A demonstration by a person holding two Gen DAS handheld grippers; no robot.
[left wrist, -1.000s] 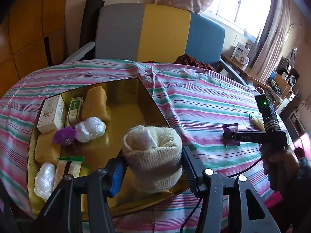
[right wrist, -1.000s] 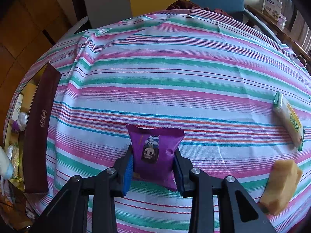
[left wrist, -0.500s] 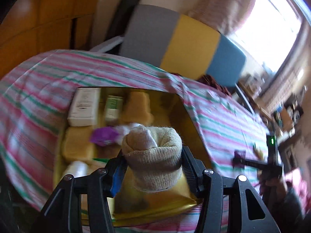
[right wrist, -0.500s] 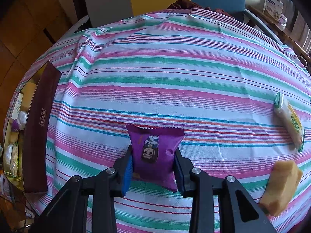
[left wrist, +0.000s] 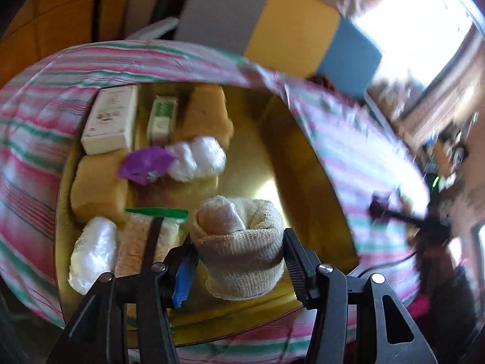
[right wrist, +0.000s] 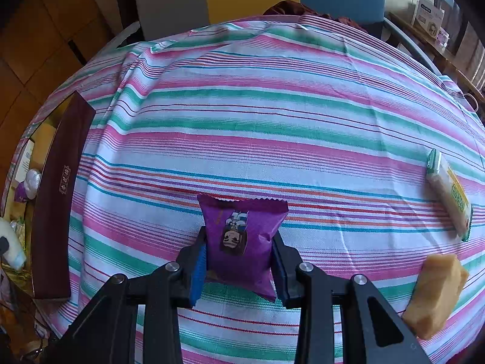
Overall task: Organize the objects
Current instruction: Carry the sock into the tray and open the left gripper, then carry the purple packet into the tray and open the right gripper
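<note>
Pinching a rolled sock [left wrist: 239, 242], my left hand-held gripper [left wrist: 239, 261] hangs over the gold box [left wrist: 303, 188]. Only the right view shows my right hand-held gripper [right wrist: 239, 257] clamping one purple packet [right wrist: 241, 239], one sponge [right wrist: 435, 291] and one bar [right wrist: 448, 194] on the tabletop [right wrist: 272, 115].

The right tongs [right wrist: 239, 261] pinch a purple snack packet [right wrist: 242, 239] above the striped bench [right wrist: 272, 115]. A wrapped bar [right wrist: 448, 197] and a yellow sponge [right wrist: 436, 297] lie to the right; a dark box [right wrist: 57, 200] sits at the left edge

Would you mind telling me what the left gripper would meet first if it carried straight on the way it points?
Probably the box's gold floor: the left gripper, shut on the sock roll, points at the bare patch right of the white bundle. Blur leaves depth unclear.
</note>
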